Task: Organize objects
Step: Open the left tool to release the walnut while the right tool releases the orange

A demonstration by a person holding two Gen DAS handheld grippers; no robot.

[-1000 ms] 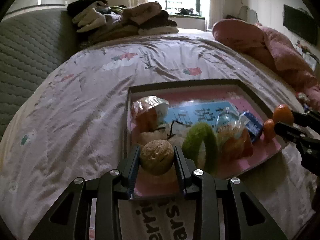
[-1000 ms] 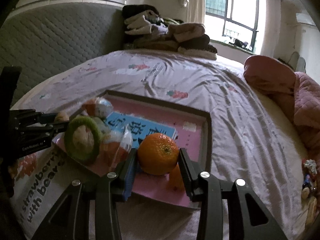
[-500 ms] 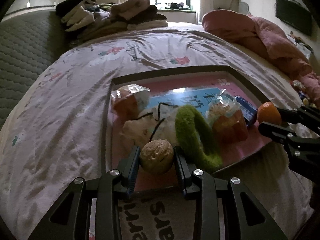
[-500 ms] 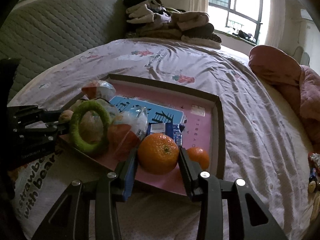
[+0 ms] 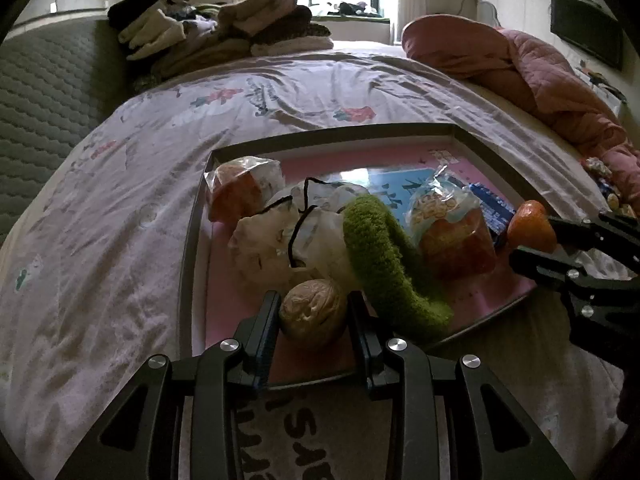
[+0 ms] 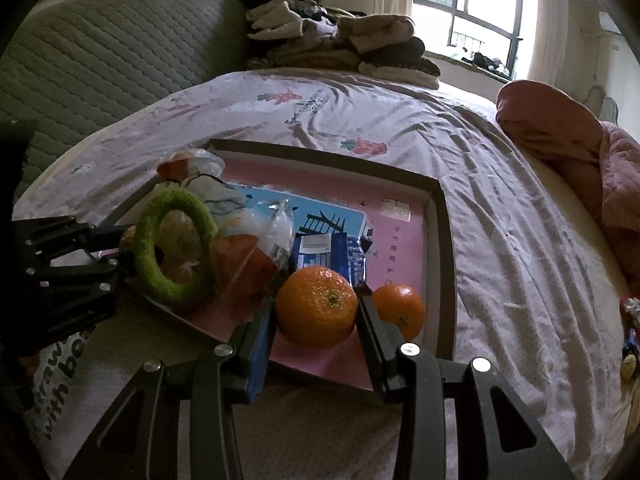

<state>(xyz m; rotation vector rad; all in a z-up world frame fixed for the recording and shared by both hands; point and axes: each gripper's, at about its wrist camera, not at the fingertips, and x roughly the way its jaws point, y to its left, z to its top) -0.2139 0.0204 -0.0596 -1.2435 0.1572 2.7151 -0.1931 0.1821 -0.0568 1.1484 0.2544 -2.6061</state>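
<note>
The left claw (image 5: 313, 312) is gripping a walnut (image 5: 313, 313) over the pink tray's (image 5: 404, 160) near edge, its seam running roughly upright. The right claw (image 6: 316, 308) is clamping an orange (image 6: 316, 306), stem end facing the camera, beside a smaller orange (image 6: 399, 310) lying in the tray.

So there's a bed (image 6: 500, 208) with a pale lilac printed sheet. Sitting right on it: a shallow dark-rimmed tray (image 6: 446, 240) with a pink base, a heap of folded clothes (image 6: 340, 44) by the headboard, a bunched-up pink quilt (image 5: 532, 68) along the side, and a few small trinkets (image 6: 630, 332) near the edge.
</note>
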